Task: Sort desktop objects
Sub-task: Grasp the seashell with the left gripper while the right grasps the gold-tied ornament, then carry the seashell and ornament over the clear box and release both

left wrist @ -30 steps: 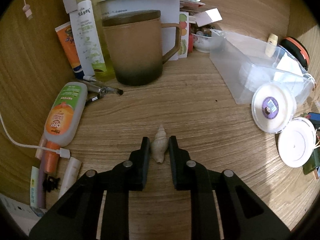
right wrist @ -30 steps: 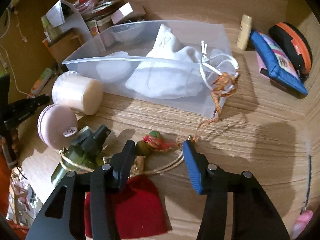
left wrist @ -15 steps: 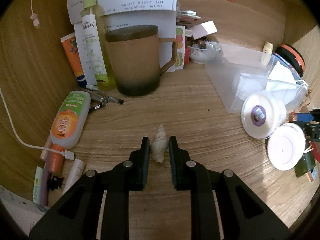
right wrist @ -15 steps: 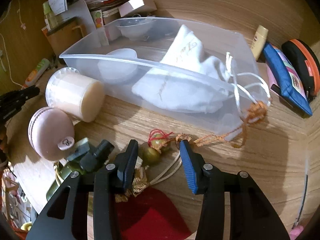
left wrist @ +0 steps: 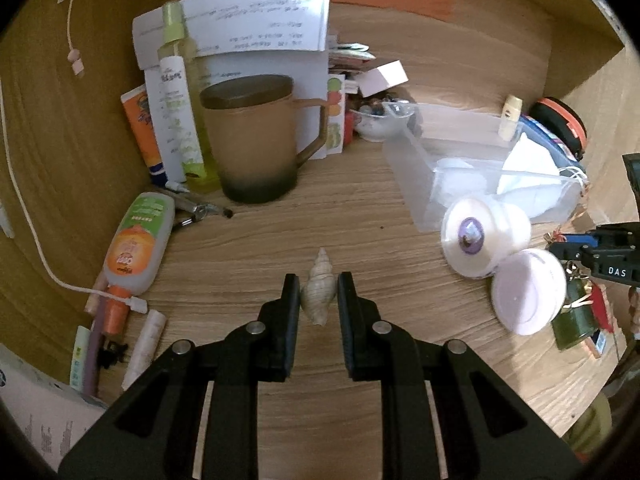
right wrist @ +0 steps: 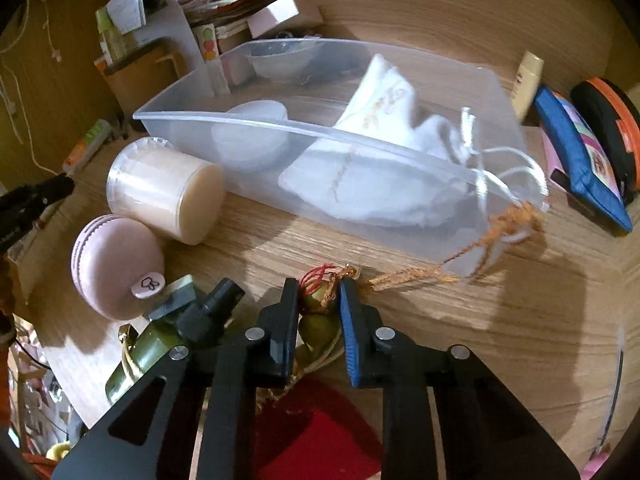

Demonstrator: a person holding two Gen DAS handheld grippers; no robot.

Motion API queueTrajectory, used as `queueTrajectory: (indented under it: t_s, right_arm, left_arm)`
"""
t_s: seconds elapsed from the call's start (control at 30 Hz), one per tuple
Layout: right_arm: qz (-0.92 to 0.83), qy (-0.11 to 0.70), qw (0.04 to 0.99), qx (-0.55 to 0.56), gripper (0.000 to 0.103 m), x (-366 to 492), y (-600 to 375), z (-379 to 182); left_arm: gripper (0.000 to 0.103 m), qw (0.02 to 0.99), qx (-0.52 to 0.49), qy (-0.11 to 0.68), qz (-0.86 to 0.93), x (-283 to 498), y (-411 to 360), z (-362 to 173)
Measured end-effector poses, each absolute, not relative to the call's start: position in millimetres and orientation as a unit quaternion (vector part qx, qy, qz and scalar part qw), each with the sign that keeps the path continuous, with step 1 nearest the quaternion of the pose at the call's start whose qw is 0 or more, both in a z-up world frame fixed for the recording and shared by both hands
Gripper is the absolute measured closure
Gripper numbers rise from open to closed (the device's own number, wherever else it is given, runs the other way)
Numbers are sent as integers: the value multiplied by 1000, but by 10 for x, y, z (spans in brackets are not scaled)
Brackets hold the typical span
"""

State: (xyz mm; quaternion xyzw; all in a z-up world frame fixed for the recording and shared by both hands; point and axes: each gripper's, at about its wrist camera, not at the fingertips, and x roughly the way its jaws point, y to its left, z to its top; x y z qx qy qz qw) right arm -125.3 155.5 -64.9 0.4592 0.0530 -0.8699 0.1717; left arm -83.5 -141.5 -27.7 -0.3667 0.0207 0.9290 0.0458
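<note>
The left gripper (left wrist: 318, 292) is clamped on a pale spiral seashell (left wrist: 317, 294), whose tip points away above the wooden desk (left wrist: 320, 220). The right gripper (right wrist: 319, 300) has its jaws closing on the green beads (right wrist: 318, 314) of a charm with red thread and an orange cord (right wrist: 460, 256); the pads appear to touch the beads on both sides. The cord runs to the near corner of a clear plastic bin (right wrist: 280, 128), which holds a white drawstring pouch (right wrist: 380, 168) and a white round lid (right wrist: 252, 136). Just beside the bin's near wall lies a cream jar (right wrist: 164, 192) on its side, touching a pink macaron-shaped case (right wrist: 116, 260). A dark green bottle (right wrist: 160, 344) and a red cloth (right wrist: 320, 436) lie near the right gripper. A brown mug (left wrist: 256, 144) with a lid stands well apart at the back of the desk.
</note>
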Motion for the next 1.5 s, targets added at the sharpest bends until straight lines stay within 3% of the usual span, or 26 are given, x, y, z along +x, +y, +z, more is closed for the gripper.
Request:
queueTrajectory:
  t_s: [0.73, 1.5]
  right_arm:
    - [-911, 9, 144, 385, 85, -932, 2211, -78]
    - [-928, -7, 166, 333, 85, -1291, 2180, 385]
  left_arm:
    - [85, 91, -345, 46, 933, -1082, -716, 63]
    - [85, 127, -319, 22, 939, -1372, -466, 414]
